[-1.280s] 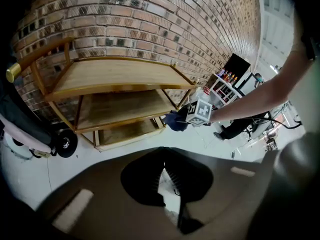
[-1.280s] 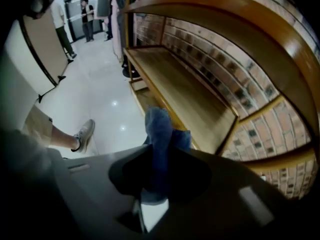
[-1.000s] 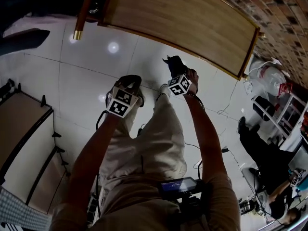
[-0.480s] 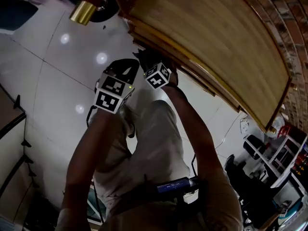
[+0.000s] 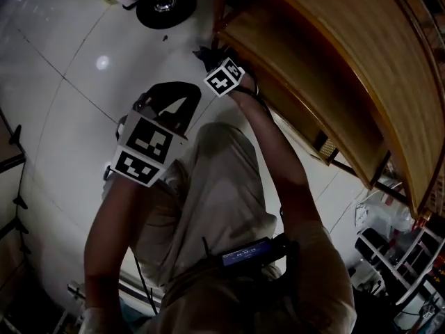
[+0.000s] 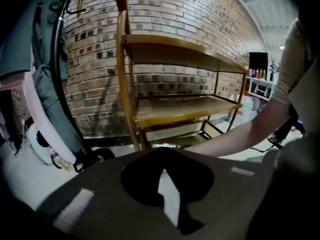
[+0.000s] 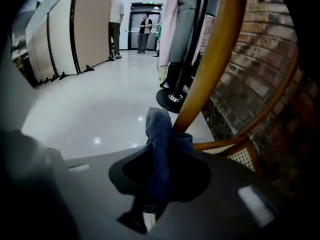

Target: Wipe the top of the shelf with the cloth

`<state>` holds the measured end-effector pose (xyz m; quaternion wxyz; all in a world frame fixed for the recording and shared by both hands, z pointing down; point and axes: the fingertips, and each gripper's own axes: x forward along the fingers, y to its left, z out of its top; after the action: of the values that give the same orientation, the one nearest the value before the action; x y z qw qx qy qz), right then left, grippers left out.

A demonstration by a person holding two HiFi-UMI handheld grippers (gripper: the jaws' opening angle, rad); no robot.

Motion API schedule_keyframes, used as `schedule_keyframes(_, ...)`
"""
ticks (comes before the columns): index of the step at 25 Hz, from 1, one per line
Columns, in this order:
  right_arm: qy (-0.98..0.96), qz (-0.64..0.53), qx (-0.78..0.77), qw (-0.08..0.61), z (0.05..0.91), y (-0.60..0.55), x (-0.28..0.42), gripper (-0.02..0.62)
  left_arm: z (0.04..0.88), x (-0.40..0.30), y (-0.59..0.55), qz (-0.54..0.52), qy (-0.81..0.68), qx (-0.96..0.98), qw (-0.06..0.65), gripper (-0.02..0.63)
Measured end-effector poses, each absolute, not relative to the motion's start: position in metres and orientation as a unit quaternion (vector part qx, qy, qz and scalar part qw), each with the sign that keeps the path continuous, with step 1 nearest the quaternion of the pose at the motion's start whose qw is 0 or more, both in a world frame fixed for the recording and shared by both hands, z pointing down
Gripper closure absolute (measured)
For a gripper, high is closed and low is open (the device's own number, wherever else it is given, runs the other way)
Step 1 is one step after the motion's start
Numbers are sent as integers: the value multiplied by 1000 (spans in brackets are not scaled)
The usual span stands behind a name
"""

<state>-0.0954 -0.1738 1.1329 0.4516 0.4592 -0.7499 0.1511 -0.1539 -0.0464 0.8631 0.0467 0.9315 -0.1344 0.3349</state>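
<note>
1. White glossy floor [image 5: 62, 96] fills the left of the head view. A wooden shelf [image 5: 334, 47] runs along the right, and the left gripper view shows it standing against a brick wall [image 6: 175, 14].
2. The right tongs [image 5: 208, 56] are held out at the near end of the shelf, beside its corner post [image 7: 210, 59].
3. Their jaws are clamped on a blue cloth [image 7: 157, 129]. The cloth rises in a bunched fold from between the tips and hangs out below them.
4. In the right gripper view the fold overlaps the corner post. Whether the two touch cannot be told.
5. The cloth sits low, near a cane-webbed panel [image 7: 240, 156] of the lower frame and well under the top board [image 6: 175, 51].
6. The left tongs [image 5: 170, 99] are held over the floor, nearer the person and apart from the shelf.
7. In their own view the left tongs [image 6: 162, 159] have their tips brought together with nothing between them. Only a pale wedge shows beneath the meeting point.
8. The person's right forearm [image 6: 235, 134] crosses the left gripper view, reaching toward the lower tiers.
9. Light trousers [image 5: 215, 186] show between the two arms in the head view.
10. A round black stand base [image 5: 165, 5] rests on the floor just beyond the shelf's end, with garments [image 6: 45, 59] hanging above it.
11. Two people [image 7: 116, 24] stand far off by a doorway.
</note>
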Motion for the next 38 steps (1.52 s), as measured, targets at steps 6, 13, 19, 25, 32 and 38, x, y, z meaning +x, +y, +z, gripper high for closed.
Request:
schedule_keyframes(6, -733, 209, 446, 469, 1151, -163, -98, 520, 886, -151, -80, 322, -166, 923, 130, 601)
schedule_keyframes(13, -749, 225, 454, 426, 1142, -190, -97, 520, 920, -130, -104, 351, -171, 917, 82, 601)
schedule_keyframes(19, -743, 253, 456, 420, 1147, -153, -85, 520, 915, -87, -81, 355, -128, 917, 126, 601)
schedule_keyframes(25, -747, 251, 463, 406, 1135, -146, -78, 520, 927, -79, -55, 421, -73, 904, -25, 601)
schedule_keyframes(32, -759, 226, 469, 392, 1118, -121, -64, 520, 920, -66, -36, 413, -20, 909, -46, 601)
schedule_keyframes(38, -744, 305, 484, 345, 1149, -46, -25, 520, 940, -70, -41, 430, 1, 902, -41, 601)
